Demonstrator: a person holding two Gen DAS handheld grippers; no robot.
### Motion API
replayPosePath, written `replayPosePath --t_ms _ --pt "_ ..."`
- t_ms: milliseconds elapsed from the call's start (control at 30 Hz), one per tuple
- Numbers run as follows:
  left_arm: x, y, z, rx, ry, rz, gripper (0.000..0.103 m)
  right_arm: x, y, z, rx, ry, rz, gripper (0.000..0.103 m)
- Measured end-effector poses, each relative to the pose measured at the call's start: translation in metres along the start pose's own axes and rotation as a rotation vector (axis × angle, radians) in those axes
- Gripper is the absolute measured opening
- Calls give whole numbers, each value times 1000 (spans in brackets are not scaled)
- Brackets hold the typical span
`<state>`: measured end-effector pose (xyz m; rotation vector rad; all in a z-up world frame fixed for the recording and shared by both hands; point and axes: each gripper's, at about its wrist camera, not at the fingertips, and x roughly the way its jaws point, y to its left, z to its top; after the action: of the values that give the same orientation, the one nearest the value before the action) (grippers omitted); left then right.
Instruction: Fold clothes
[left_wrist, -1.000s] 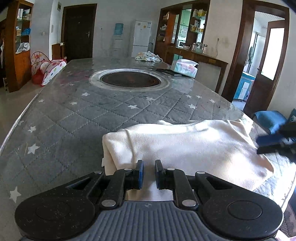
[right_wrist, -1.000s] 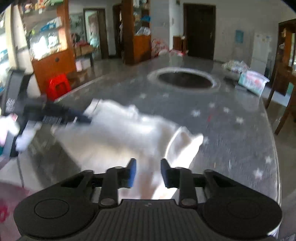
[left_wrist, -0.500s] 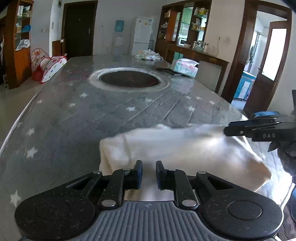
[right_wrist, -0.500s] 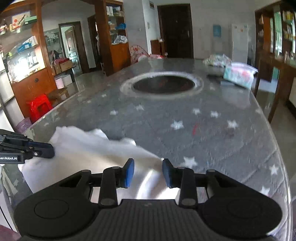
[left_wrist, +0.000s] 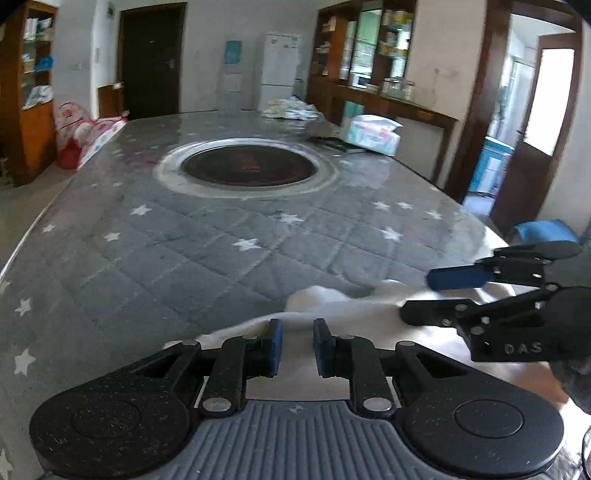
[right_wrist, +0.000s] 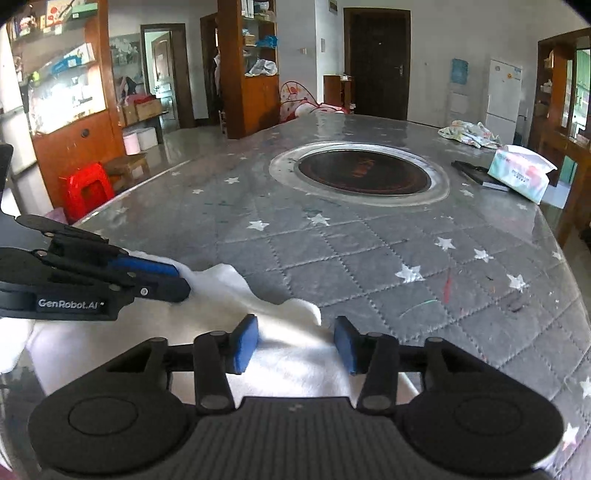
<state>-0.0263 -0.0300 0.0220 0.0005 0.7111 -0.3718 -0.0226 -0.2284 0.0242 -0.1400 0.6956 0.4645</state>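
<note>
A: Where's the white garment (right_wrist: 280, 347)?
B: Rumpled at the near edge of the desk (right_wrist: 332, 240).
A: And each hand-held gripper?
B: Left one (left_wrist: 297, 345) narrowly parted, right one (right_wrist: 295, 345) wider; both have just been opening, cloth lying between, unpinched.

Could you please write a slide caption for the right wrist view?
Right hand-held gripper open above white garment on star-quilted table.

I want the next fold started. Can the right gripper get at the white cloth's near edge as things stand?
Probably yes: the right gripper, jaws just opened with nothing pinched, sits over the white cloth, and the left gripper stays off to the side.
</note>
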Motion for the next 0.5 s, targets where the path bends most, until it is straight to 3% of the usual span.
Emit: replayPosePath --t_ms 100,200,367,500 --pt "-4 1 1 -7 -8 -10 23 4 1 2 -2 7 -16 52" --pt "-11 -2 3 -4 -31 -22 30 0 4 8 -2 -11 -8 52" --pt "-2 -9 7 9 -22 -34 30 12 11 14 -15 14 -21 53" --pt "8 -6 7 1 -9 -18 30 21 8 15 -7 34 -32 60"
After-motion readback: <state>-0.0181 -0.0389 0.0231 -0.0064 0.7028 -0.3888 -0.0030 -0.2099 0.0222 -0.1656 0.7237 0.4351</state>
